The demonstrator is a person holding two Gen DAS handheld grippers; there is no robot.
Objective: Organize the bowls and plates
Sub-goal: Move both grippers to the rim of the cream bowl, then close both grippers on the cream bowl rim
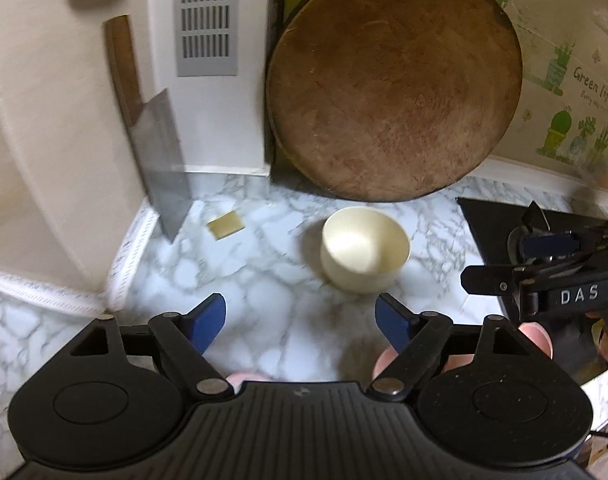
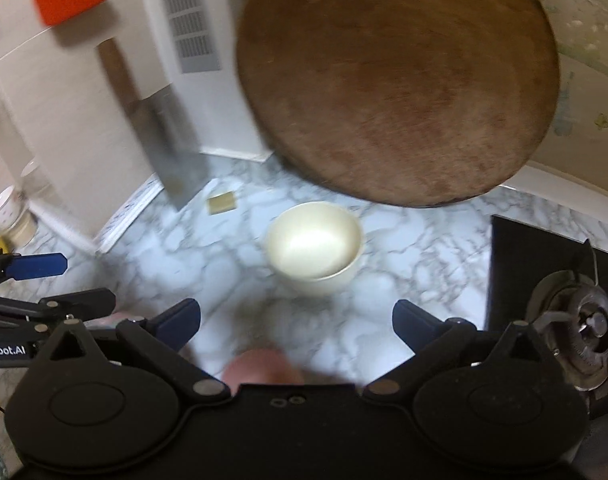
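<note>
Bowl (image 1: 364, 249) blurred; both hand-held grippers (image 1: 301, 322) (image 2: 296, 322) spread, pink objects (image 1: 534, 334) underneath half-hidden.

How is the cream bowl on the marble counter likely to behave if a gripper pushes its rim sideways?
The cream bowl looks smooth and glossy, so it probably slides on the marble counter. Its base seems narrower than its rim, so a high push may tip it.

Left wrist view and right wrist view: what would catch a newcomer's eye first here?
The big round wooden cutting board leaning against the back wall dominates both views. Just in front of it, a cream bowl stands upright and alone on the marble counter, ahead of the open left gripper. A cleaver hangs on the wall at left.
</note>
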